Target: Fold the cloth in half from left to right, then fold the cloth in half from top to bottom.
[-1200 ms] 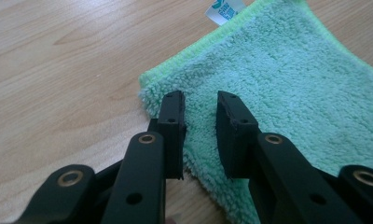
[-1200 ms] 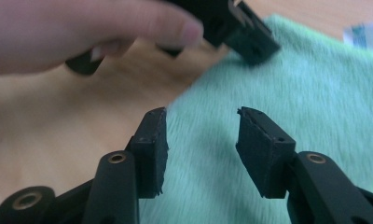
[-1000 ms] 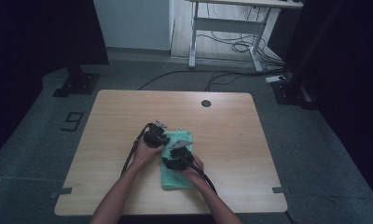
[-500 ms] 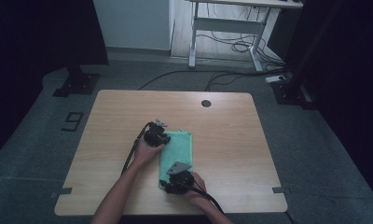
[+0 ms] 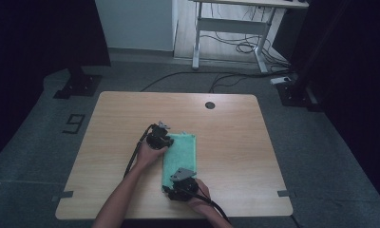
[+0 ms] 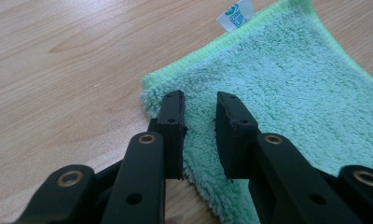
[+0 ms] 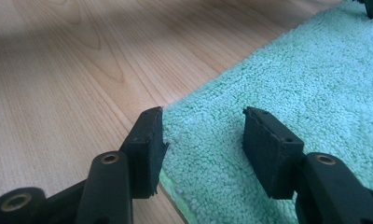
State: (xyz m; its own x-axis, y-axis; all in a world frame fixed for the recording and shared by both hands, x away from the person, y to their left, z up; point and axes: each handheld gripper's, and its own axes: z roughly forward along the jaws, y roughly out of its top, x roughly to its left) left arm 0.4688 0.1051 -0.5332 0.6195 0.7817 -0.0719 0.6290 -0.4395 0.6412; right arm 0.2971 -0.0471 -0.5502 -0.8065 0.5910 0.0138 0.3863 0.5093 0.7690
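The green towel (image 5: 180, 156) lies flat on the table (image 5: 235, 142), a little toward the near edge from the middle, with its long axis running from the near edge to the far edge. The left gripper (image 5: 159, 137) sits at the towel's far left corner, by the white label (image 6: 236, 15). In the left gripper view its jaws stand a narrow gap apart over the pile with no fold between them, so it's released, not clamped. The right gripper (image 5: 182, 183) is down at the near end, jaws spread wide. One jaw is at the towel's edge and the other over the cloth, grasping nothing. So each tool holds one end of the long axis, left far and right near. My guess is any fold would bring one end over the other along that axis.
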